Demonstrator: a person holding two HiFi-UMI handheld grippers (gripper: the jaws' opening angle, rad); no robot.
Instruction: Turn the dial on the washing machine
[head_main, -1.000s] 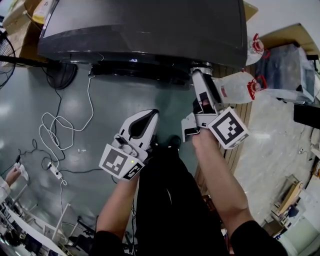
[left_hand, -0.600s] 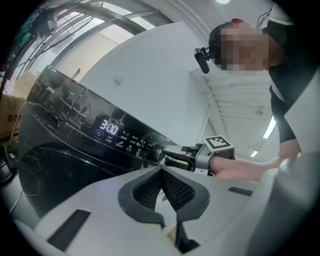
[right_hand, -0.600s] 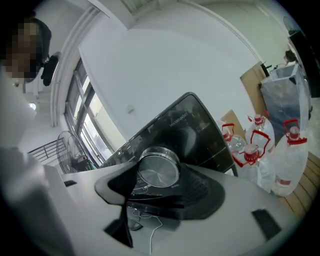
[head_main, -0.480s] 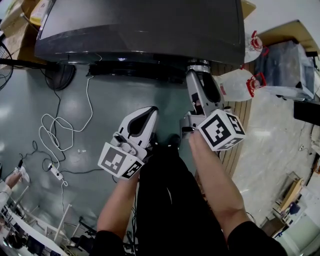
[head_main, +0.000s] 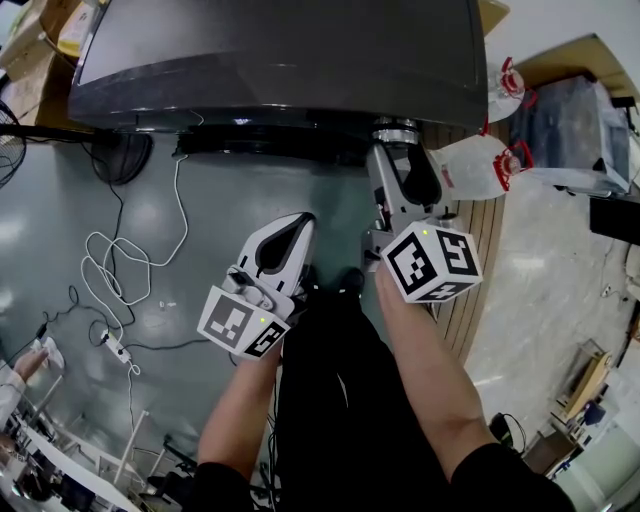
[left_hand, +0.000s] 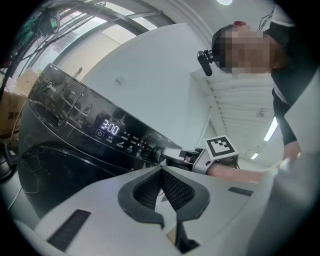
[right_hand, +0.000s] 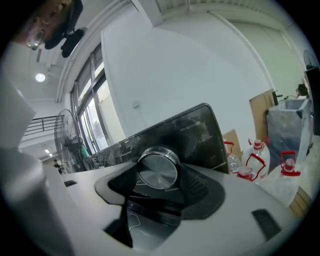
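Glossy grey floor lies below a dark washing machine (head_main: 280, 50), where the right gripper (head_main: 397, 142) pinches the dial (right_hand: 158, 169) at the 3 o'clock end of the control panel.
The likeliest slip, as I judge it, comes from the smooth metal rim. If the squeeze slackens or the wrist rolls off the knob's axis, the pads could skate round without turning it, and too hard a twist could overshoot the wanted setting. The left gripper (head_main: 290, 228) has its jaws pressed together on nothing and hangs at 7 o'clock from the dial, well apart. Water bottles (head_main: 480, 170) stand near at 4 o'clock and a white cable (head_main: 110, 250) trails at 8 o'clock. Neither blocks the turn.
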